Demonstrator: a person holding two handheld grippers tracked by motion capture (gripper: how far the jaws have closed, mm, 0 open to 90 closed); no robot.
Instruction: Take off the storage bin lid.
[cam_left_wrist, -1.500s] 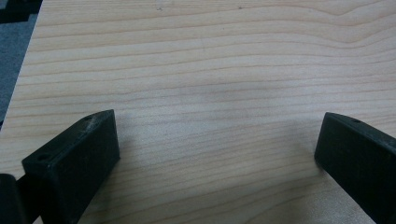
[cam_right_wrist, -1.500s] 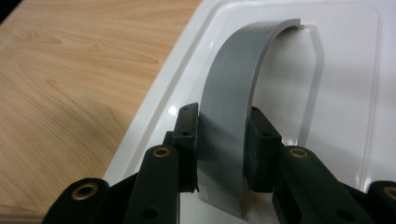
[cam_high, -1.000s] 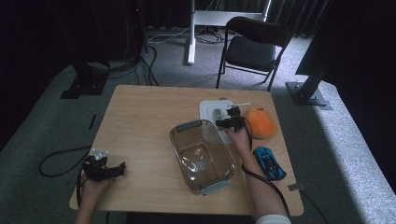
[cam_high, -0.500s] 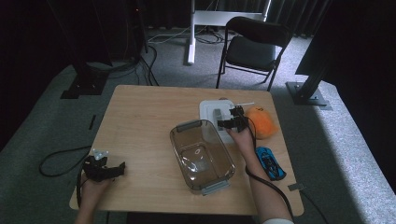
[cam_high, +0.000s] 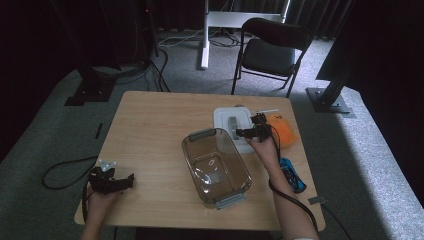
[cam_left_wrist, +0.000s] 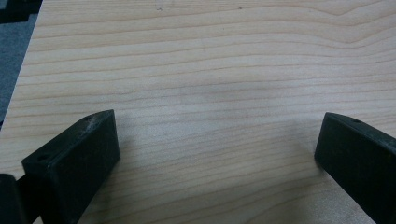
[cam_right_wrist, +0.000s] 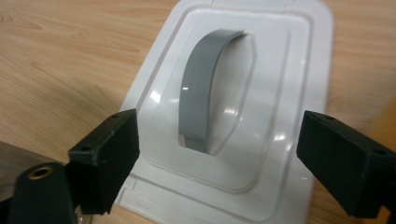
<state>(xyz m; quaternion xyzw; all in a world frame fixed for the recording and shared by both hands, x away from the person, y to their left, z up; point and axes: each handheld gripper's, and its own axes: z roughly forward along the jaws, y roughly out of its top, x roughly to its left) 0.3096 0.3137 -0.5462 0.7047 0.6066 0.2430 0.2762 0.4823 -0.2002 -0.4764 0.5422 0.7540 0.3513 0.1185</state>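
A white lid (cam_high: 227, 124) with a grey arched handle (cam_right_wrist: 203, 93) lies flat on the wooden table (cam_high: 150, 130), just behind a clear empty container (cam_high: 216, 167). My right gripper (cam_high: 242, 132) hovers over the lid's right part. Its jaws have just been opening and now stand wide apart, open. In the right gripper view the handle lies below and between the jaws (cam_right_wrist: 217, 154), touching neither pad. My left gripper (cam_high: 127, 181) rests at the table's front left corner, open, with bare wood between its jaws (cam_left_wrist: 215, 154).
An orange object (cam_high: 284, 131) lies right of the lid, behind my right hand. A blue object (cam_high: 291, 174) sits near the table's right edge. A black chair (cam_high: 272, 52) stands beyond the far edge. Cables trail from both grippers.
My right gripper has lifted a little off the lid and its jaws have spread apart. The lid stays flat on the table. The left hand has not moved.
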